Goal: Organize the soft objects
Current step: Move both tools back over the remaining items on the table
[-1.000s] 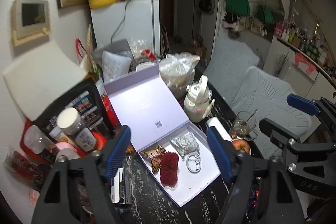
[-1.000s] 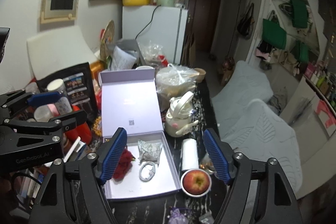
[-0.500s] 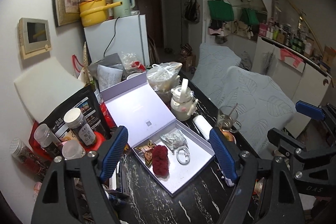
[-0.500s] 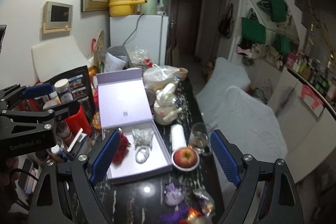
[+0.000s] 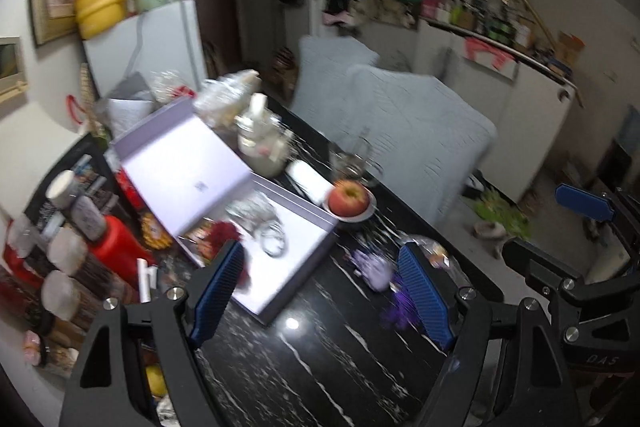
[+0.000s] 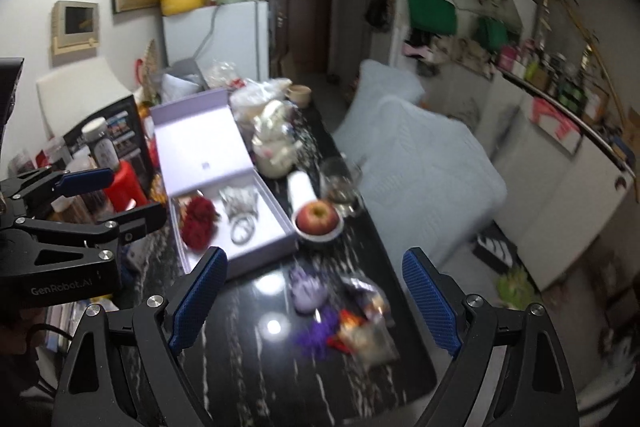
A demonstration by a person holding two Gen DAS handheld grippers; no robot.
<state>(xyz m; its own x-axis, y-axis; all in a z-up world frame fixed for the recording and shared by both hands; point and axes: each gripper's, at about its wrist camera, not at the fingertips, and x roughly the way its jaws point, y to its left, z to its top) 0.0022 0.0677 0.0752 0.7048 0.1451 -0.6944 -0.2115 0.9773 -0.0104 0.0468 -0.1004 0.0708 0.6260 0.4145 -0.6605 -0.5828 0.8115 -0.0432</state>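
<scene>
Around 6 o'clock of the open lavender box (image 6: 276, 227), both the left gripper (image 5: 320, 291) and right gripper (image 6: 316, 299) are hanging released w/ nothing between, while that lilac scrunchie (image 6: 306, 291) is lying loose, prob squishy n light, so I'm thinking pinch across its bunched middle.

One apple (image 6: 318, 217), one box (image 6: 276, 243), one glass (image 6: 340, 183), two tongs (image 6: 316, 301) (image 5: 320, 293).

Right tongs (image 6: 316, 303) gape empty above purple pouch (image 6: 306, 291) on black table (image 6: 280, 379).
</scene>
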